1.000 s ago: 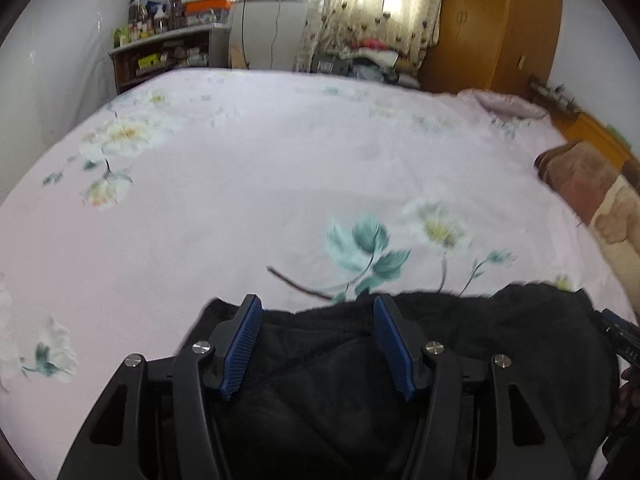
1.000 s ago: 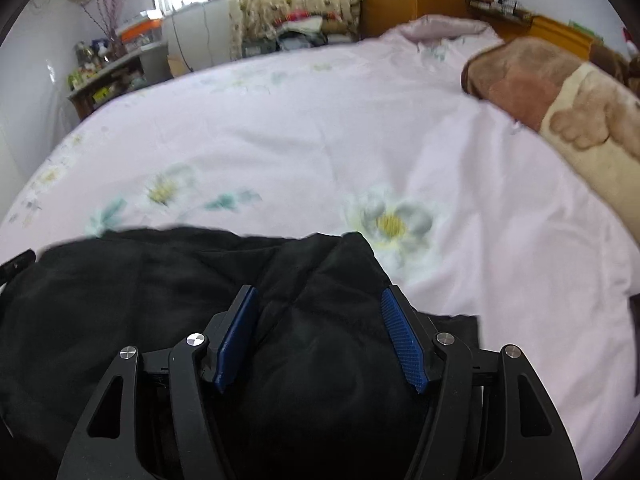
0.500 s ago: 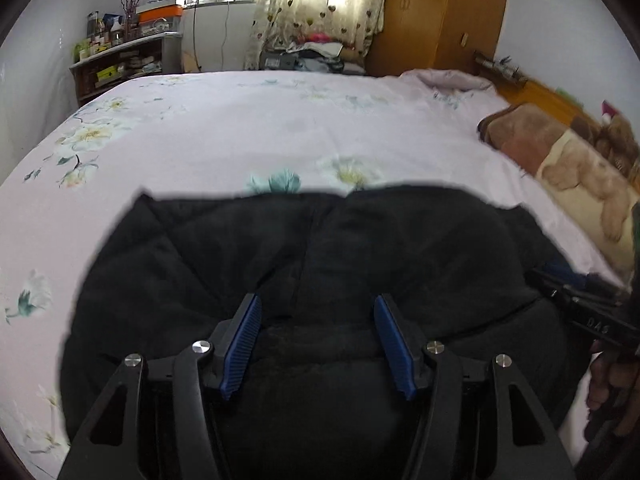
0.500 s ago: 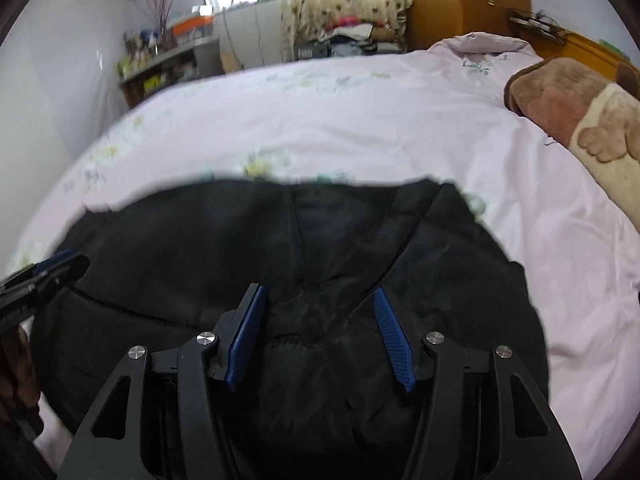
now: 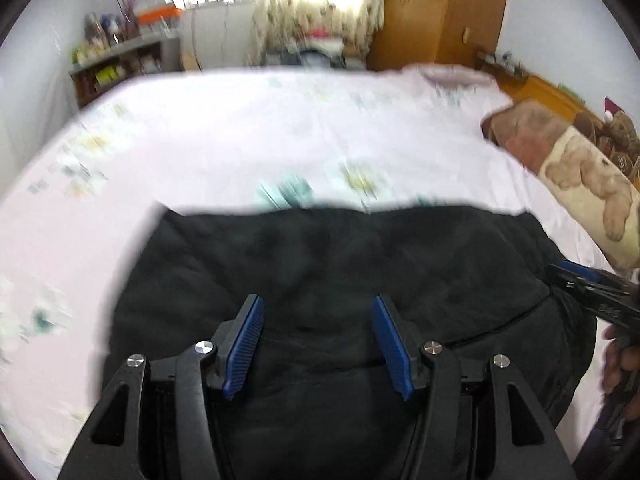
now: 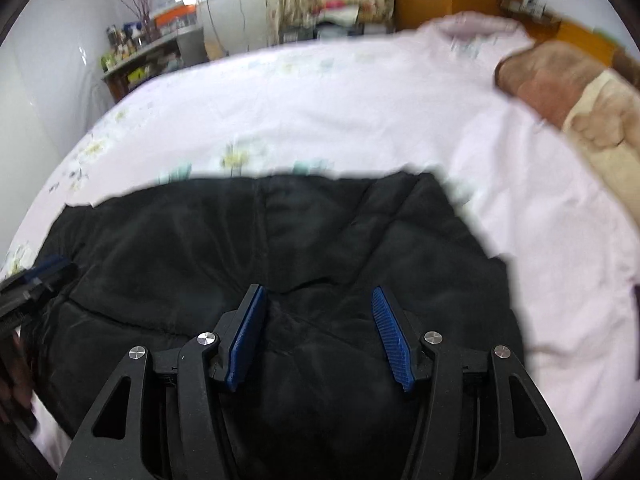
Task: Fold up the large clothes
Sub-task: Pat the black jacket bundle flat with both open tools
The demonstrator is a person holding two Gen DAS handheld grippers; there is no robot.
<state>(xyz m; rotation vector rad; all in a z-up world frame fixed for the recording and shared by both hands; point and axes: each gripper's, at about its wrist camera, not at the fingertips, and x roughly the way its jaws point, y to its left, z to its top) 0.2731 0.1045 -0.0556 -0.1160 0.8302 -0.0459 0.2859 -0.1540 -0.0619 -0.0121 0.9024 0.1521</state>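
A black padded jacket lies bunched on the pink floral bed sheet, near its front edge. My left gripper hovers over the jacket's near part with its blue pads apart and nothing pinched between them. My right gripper hangs the same way over the right half of the jacket, jaws apart and empty. Each gripper shows in the other's view: the right gripper at the jacket's right edge, the left gripper at its left edge. Both views are blurred.
A brown and cream bear-print blanket lies along the bed's right side. Beyond the bed stand a cluttered shelf, a curtained window and a wooden wardrobe. The bed sheet stretches bare past the jacket.
Both grippers have drawn back from the jacket's far edge, so much more black cloth now lies ahead of the fingertips. The right jaws have narrowed a little.
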